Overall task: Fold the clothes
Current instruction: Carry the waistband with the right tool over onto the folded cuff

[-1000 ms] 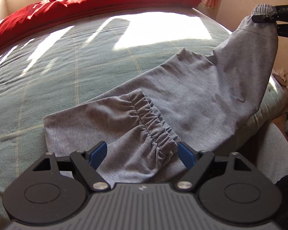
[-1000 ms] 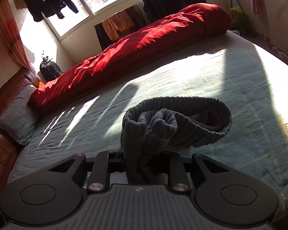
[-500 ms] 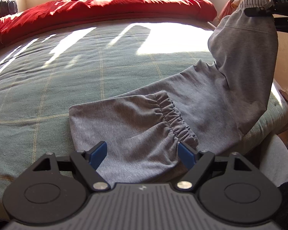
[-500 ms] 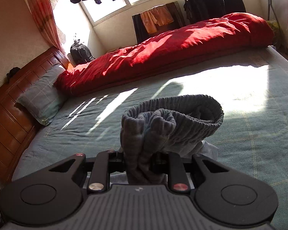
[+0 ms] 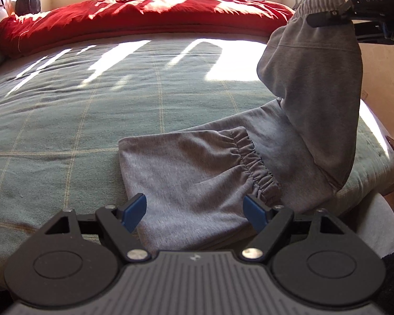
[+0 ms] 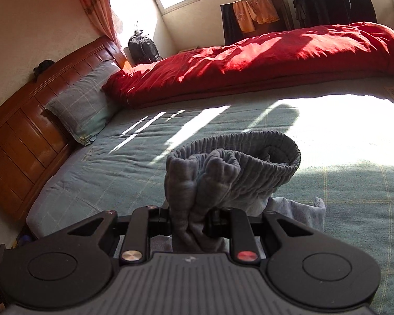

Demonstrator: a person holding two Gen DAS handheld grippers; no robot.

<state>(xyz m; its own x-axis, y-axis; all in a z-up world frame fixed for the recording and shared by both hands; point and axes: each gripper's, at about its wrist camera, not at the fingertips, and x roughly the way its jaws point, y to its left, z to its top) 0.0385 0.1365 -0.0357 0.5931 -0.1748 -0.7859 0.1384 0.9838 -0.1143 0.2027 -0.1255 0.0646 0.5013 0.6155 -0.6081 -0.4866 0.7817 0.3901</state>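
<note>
While the right gripper (image 6: pixel 189 220) carries the bunched waistband (image 6: pixel 233 162) of the grey sweatpants (image 5: pixel 202 183) leftward over the green bed (image 5: pixel 65 110), its fingers stay clamped on the fabric. Compared with a second ago, the lifted section stands nearer the folded leg cuff (image 5: pixel 252 162), so the fold is closing. The left gripper (image 5: pixel 194 210) stands wide apart, holding nothing, over the garment's near edge.

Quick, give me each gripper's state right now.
Left gripper: open, holding nothing.
Right gripper: shut on the grey sweatpants waistband.
</note>
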